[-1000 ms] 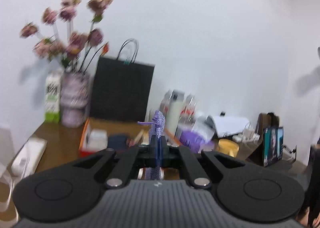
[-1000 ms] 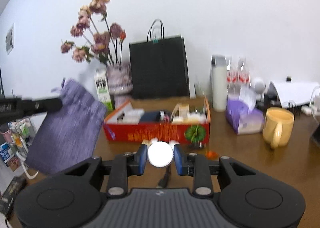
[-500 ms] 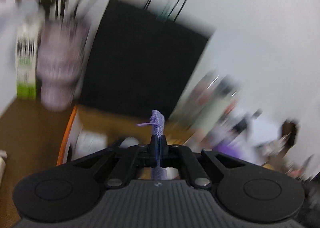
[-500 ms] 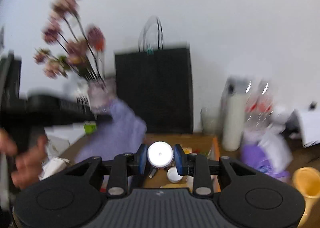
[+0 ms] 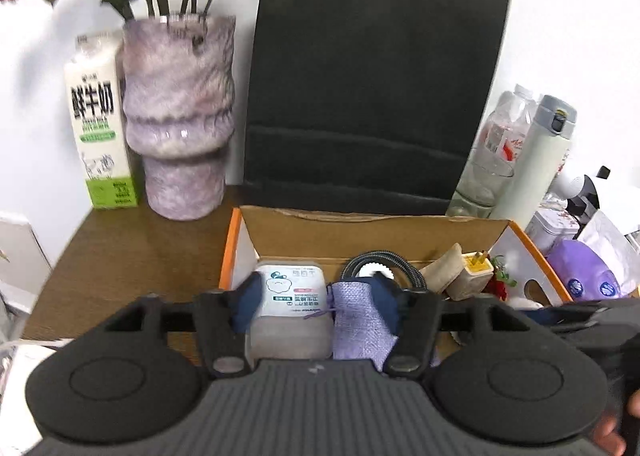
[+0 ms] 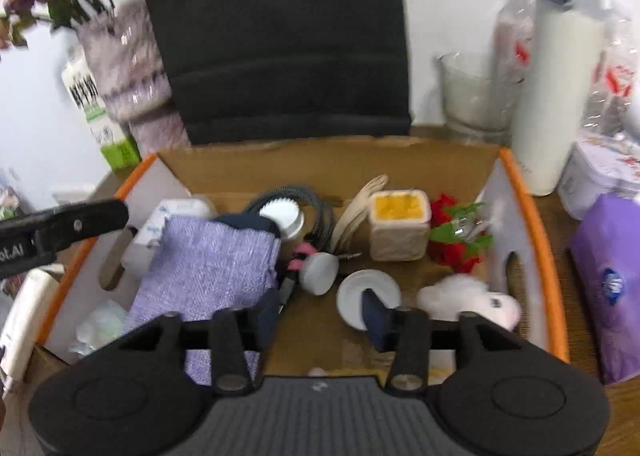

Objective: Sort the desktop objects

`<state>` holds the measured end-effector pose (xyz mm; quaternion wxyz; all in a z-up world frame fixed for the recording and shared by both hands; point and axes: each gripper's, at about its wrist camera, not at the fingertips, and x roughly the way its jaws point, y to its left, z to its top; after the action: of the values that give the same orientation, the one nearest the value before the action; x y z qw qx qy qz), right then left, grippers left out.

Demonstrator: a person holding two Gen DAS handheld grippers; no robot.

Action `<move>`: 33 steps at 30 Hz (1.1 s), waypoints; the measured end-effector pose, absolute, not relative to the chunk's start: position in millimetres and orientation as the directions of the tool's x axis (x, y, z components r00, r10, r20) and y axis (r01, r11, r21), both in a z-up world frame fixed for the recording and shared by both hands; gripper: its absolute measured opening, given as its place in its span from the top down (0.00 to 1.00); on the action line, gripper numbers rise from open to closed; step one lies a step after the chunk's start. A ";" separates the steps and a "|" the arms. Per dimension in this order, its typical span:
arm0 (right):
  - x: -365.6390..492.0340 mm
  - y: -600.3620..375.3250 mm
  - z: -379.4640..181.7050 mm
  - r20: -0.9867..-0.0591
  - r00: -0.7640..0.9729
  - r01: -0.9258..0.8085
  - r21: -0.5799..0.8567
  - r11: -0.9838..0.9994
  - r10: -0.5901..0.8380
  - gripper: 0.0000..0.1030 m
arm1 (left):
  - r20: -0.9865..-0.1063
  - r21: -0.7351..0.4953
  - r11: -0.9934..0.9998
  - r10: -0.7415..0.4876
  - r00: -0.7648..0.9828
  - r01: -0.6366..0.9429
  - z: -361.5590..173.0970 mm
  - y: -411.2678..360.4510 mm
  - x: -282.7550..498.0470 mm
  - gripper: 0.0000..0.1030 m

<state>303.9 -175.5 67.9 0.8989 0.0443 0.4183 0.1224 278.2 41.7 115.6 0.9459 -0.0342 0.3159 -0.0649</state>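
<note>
Both jaws opening over orange-rimmed cardboard box point(image 6: 532, 216) — lavender drawstring pouch point(image 6: 208, 260) inside, loose between left gripper point(image 5: 320, 308) fingers; right gripper point(image 6: 320, 316) empty. Risk — snagging pouch cord, dragging it back out.

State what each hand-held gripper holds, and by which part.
Nothing. Left hand-held gripper is opening, purple pouch released into the box; right hand-held gripper is opening, empty.
</note>
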 end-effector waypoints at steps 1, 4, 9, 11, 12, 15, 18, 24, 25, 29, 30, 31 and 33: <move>296.2 -183.2 74.1 -0.722 0.641 -0.177 0.192 0.965 0.261 0.45 | -0.580 -0.113 0.987 -0.160 0.799 0.115 118.4 40.0 273.4 0.17; 275.3 -205.4 89.2 -0.698 0.674 -0.141 0.197 0.970 0.240 0.44 | -0.557 -0.136 0.980 -0.196 0.807 0.144 123.3 32.5 255.7 0.08; 224.1 -229.0 109.7 -0.678 0.712 -0.098 0.160 0.982 0.182 0.39 | -0.565 -0.120 0.984 -0.175 0.806 0.130 127.7 14.4 215.7 0.01; 199.2 -231.8 113.4 -0.664 0.729 -0.101 0.132 0.986 0.163 0.37 | -0.572 -0.088 0.988 -0.153 0.806 0.125 127.3 6.6 193.6 0.00; 181.2 -233.1 114.8 -0.652 0.745 -0.098 0.103 0.990 0.141 0.34 | -0.571 -0.071 0.989 -0.147 0.808 0.130 126.5 3.8 180.0 0.00; 132.5 -238.1 111.0 -0.610 0.787 -0.091 0.031 0.995 0.091 0.24 | -0.551 -0.045 0.988 -0.150 0.821 0.150 121.2 1.1 123.0 0.00; 90.4 -245.4 95.9 -0.605 0.792 -0.092 0.024 0.995 0.088 0.22 | -0.505 -0.101 0.977 -0.213 0.836 0.188 105.7 5.0 57.5 0.00; 27.5 -241.6 52.0 -0.650 0.743 -0.129 0.094 0.987 0.159 0.21 | -0.502 -0.079 0.985 -0.173 0.847 0.154 72.7 10.0 -16.4 0.00; 18.8 -238.9 45.3 -0.654 0.739 -0.132 0.092 0.987 0.159 0.21 | -0.504 -0.073 0.987 -0.161 0.848 0.144 70.0 11.6 -21.9 0.00; -9.4 -232.4 28.5 -0.655 0.741 -0.129 0.081 0.988 0.150 0.21 | -0.532 -0.092 0.989 -0.146 0.834 0.115 65.1 18.7 -37.7 0.00; -16.4 -232.4 25.9 -0.652 0.742 -0.132 0.085 0.988 0.156 0.21 | -0.534 -0.098 0.988 -0.152 0.831 0.118 64.4 19.7 -40.9 0.00; -21.1 -232.8 24.3 -0.651 0.743 -0.132 0.090 0.987 0.158 0.21 | -0.537 -0.093 0.988 -0.151 0.830 0.119 63.3 19.5 -42.6 0.00; -29.9 -237.7 21.2 -0.636 0.754 -0.132 0.100 0.986 0.166 0.21 | -0.536 -0.062 0.991 -0.136 0.833 0.122 58.7 17.6 -45.3 0.00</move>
<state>-29.9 -237.7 21.2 0.9361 0.0246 0.3417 0.0795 -45.3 17.6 58.7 0.9573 -0.0123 0.2810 -0.0675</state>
